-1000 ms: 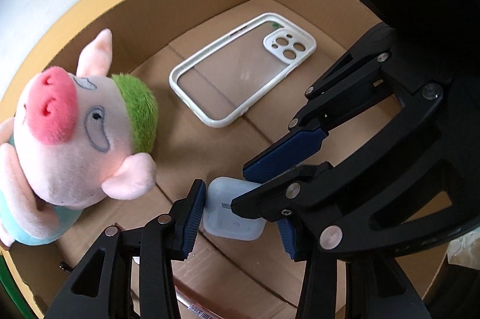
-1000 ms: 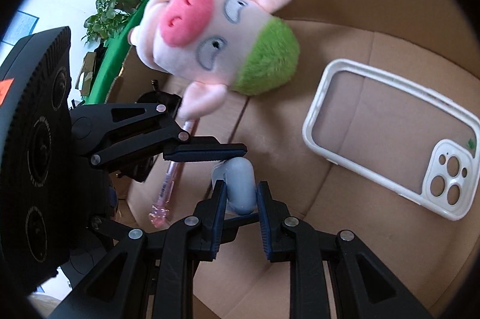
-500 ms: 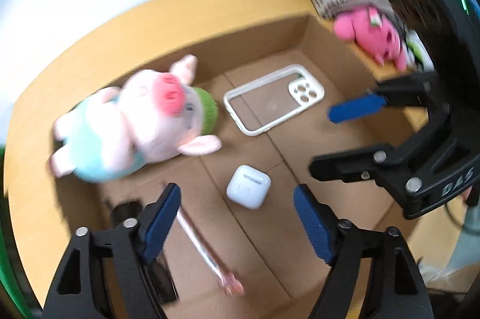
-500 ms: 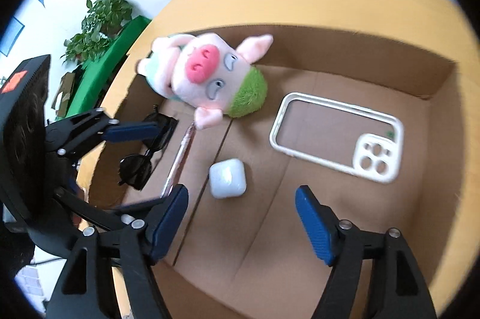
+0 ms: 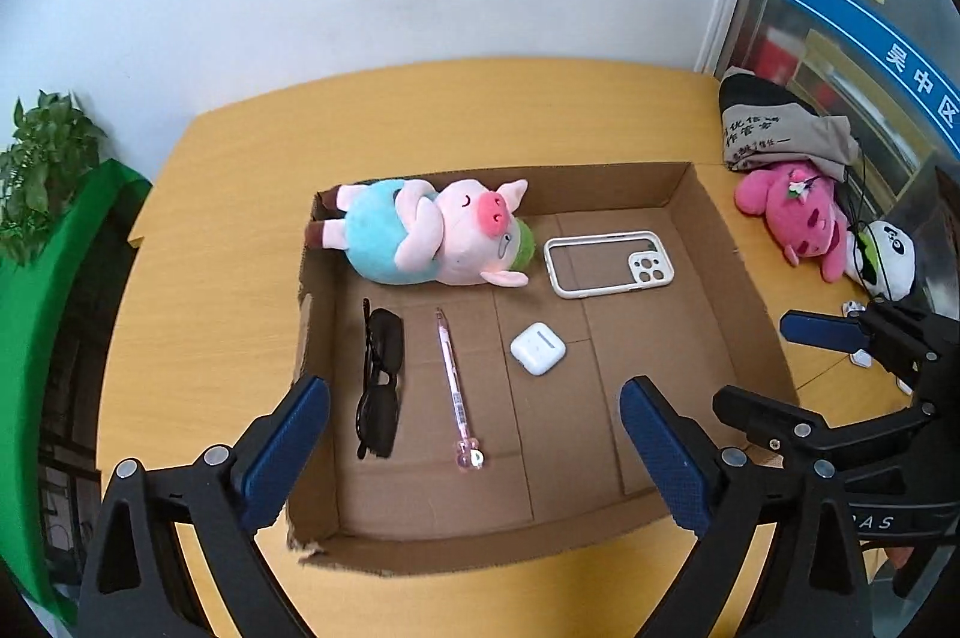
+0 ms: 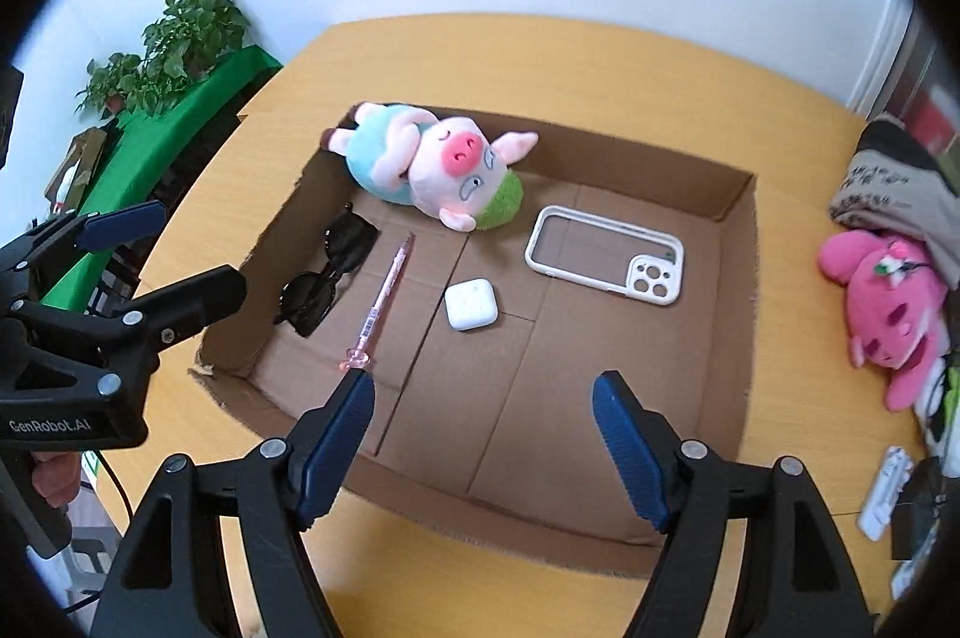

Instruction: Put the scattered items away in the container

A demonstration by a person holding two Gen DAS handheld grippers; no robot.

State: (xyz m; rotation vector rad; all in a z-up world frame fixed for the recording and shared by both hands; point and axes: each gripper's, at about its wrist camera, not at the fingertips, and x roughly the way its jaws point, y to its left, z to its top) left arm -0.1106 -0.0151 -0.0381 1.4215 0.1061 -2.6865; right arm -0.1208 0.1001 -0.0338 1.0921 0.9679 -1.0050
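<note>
A shallow cardboard box (image 5: 744, 278) (image 6: 735, 278) on a yellow table holds a pig plush (image 5: 432, 236) (image 6: 444, 170), a white phone case (image 5: 609, 263) (image 6: 603, 263), a white earbud case (image 5: 538, 348) (image 6: 471, 304), a pink pen (image 5: 453, 386) (image 6: 381, 302) and black sunglasses (image 5: 379, 386) (image 6: 327, 278). My left gripper (image 5: 474, 452) is open and empty, above the box's near edge. My right gripper (image 6: 483, 440) is open and empty, above the box's near side.
A pink plush (image 5: 801, 212) (image 6: 888, 314), a panda toy (image 5: 891, 260) and a grey bag (image 5: 774, 128) (image 6: 894, 182) lie on the table right of the box. Small white items (image 6: 882, 494) lie at the right edge. A green shelf with plants (image 6: 150, 98) stands left.
Both grippers let go of the white earbud case, opened wide and pulled up and back from the box. The earbud case now lies on the box floor.
</note>
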